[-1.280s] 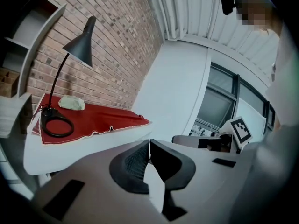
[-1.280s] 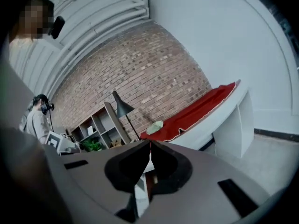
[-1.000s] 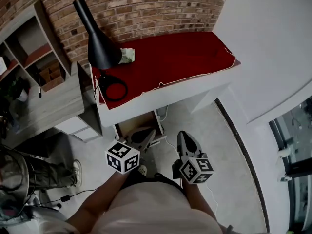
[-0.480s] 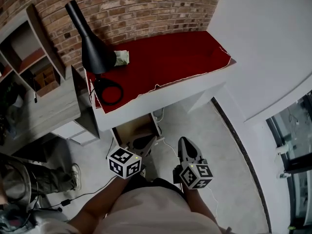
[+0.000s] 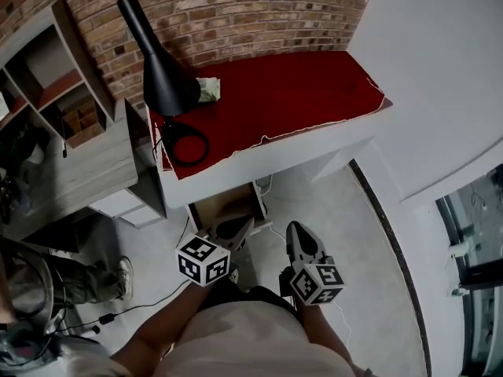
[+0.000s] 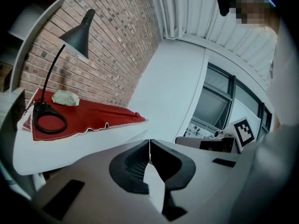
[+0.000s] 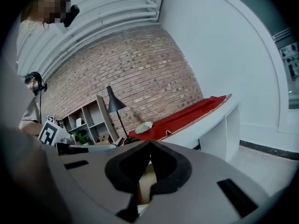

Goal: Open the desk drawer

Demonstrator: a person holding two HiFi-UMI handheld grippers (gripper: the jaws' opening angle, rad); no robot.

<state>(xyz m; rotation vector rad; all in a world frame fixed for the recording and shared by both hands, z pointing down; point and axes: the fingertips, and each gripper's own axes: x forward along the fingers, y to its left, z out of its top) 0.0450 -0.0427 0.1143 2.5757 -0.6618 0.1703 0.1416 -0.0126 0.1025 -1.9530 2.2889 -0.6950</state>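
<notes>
Under the white desk (image 5: 236, 170) topped with a red cloth (image 5: 291, 93), the wood-lined desk drawer (image 5: 224, 206) seems partly pulled out. Near it, the left gripper (image 5: 242, 226) and right gripper (image 5: 295, 229) hover, jaws pressed together, holding nothing.

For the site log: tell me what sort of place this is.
Probably a study or office corner: a white desk with a red cloth against a brick wall, a black desk lamp on it, open shelves alongside.
</notes>
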